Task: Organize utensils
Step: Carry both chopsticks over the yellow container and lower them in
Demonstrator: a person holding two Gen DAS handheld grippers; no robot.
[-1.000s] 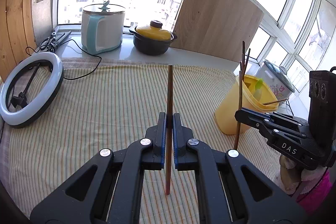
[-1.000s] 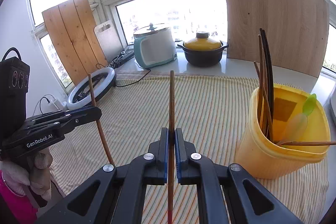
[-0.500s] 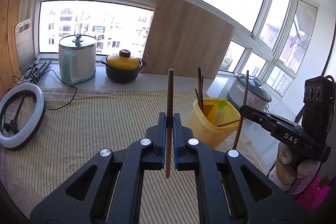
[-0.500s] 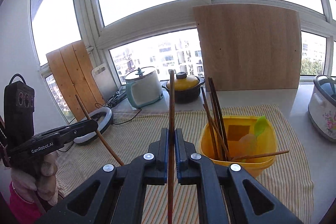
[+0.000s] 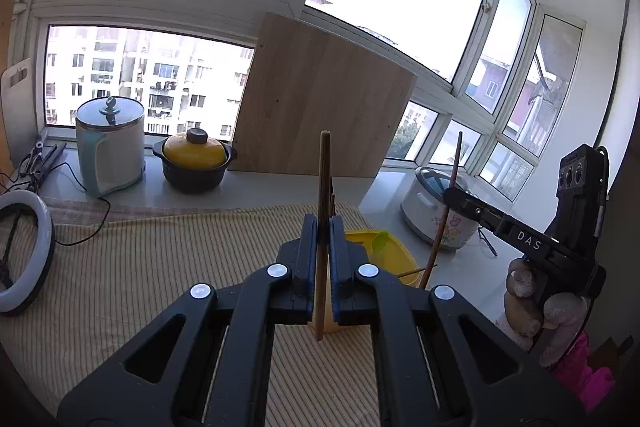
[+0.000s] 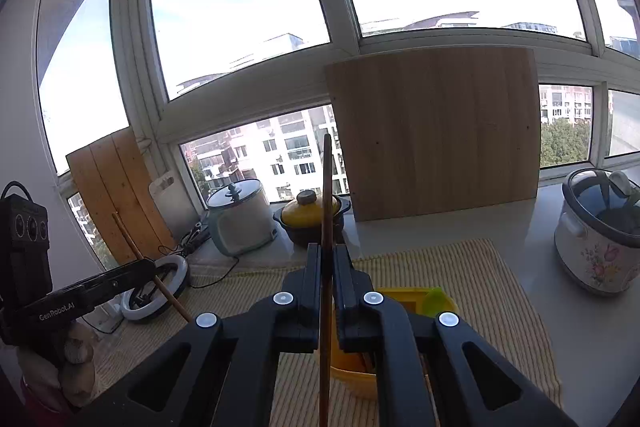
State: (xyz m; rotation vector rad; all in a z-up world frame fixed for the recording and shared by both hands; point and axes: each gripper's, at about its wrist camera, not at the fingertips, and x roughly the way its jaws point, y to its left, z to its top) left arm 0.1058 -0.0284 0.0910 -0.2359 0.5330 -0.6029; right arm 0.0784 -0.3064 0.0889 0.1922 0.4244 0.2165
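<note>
My left gripper [image 5: 323, 227] is shut on a brown chopstick [image 5: 322, 187] that stands upright between its pads. My right gripper [image 6: 327, 255] is shut on a second brown chopstick [image 6: 326, 195], also upright. Both are raised above the striped cloth. A yellow tub [image 5: 394, 255] with a green spoon and several chopsticks sits just beyond and below both grippers; it shows in the right wrist view [image 6: 408, 297], partly hidden by the fingers. The right gripper also shows in the left wrist view [image 5: 452, 195], and the left gripper in the right wrist view [image 6: 148, 265].
A striped cloth [image 5: 160, 259] covers the table. On the sill stand a pale blue cooker [image 5: 110, 143], a yellow-lidded pot [image 5: 195, 163], a leaning wooden board [image 5: 320, 107] and a floral cooker [image 6: 596, 239]. A ring light [image 5: 24, 251] lies at the left.
Both grippers have risen and tilted upward with their chopsticks, and have come closer over the yellow tub, which now sits lower in both views, partly behind the fingers.
</note>
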